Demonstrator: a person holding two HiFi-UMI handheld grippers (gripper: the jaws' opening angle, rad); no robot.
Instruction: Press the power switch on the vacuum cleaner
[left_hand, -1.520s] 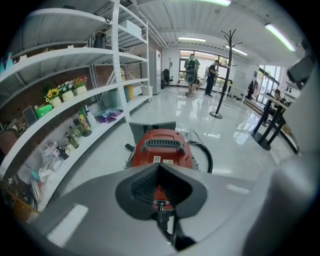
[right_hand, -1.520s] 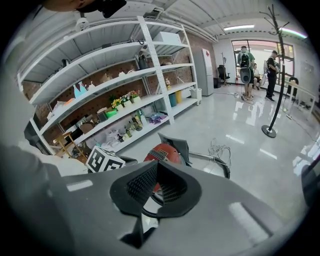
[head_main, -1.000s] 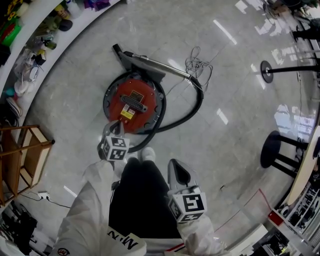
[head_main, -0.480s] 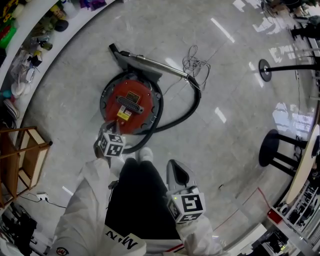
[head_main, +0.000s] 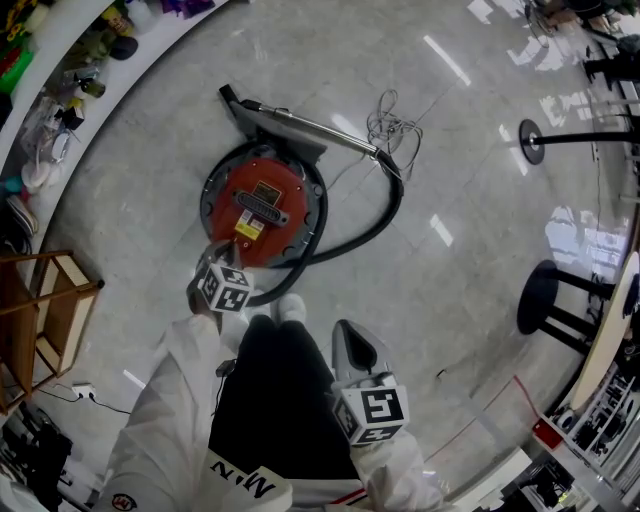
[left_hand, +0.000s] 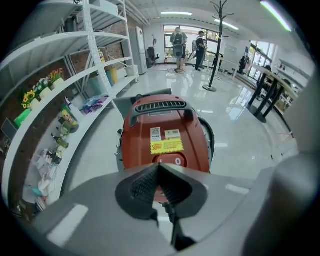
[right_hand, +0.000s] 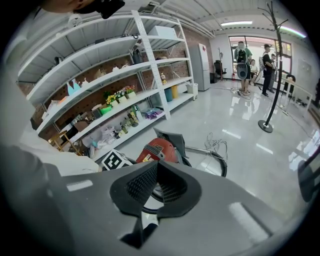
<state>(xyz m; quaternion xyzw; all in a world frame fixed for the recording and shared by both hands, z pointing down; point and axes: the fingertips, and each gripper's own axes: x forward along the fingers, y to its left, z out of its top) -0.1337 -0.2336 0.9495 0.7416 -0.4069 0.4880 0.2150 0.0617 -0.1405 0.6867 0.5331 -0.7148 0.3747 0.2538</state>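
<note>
A round red vacuum cleaner (head_main: 262, 208) lies on the glossy floor just ahead of my feet. In the left gripper view its red body (left_hand: 167, 135) fills the middle, with a yellow label (left_hand: 167, 146) and a round red power switch (left_hand: 170, 161) marked I and O. My left gripper (head_main: 220, 260) is shut and empty, its tips (left_hand: 159, 167) right in front of the switch; I cannot tell whether they touch it. My right gripper (head_main: 352, 342) hangs back by my right leg, also shut (right_hand: 156, 165) and empty, with the vacuum (right_hand: 155, 149) beyond it.
A black hose (head_main: 372, 225) curves right from the vacuum to a metal wand (head_main: 310, 125) and a coiled cord (head_main: 388, 122). A wooden rack (head_main: 45, 310) and stocked shelves (head_main: 60, 70) line the left. A black stool (head_main: 545, 295) and a stand base (head_main: 533, 142) are at the right.
My left gripper has edged slightly toward the vacuum's near edge. The right gripper has stayed by my leg.
</note>
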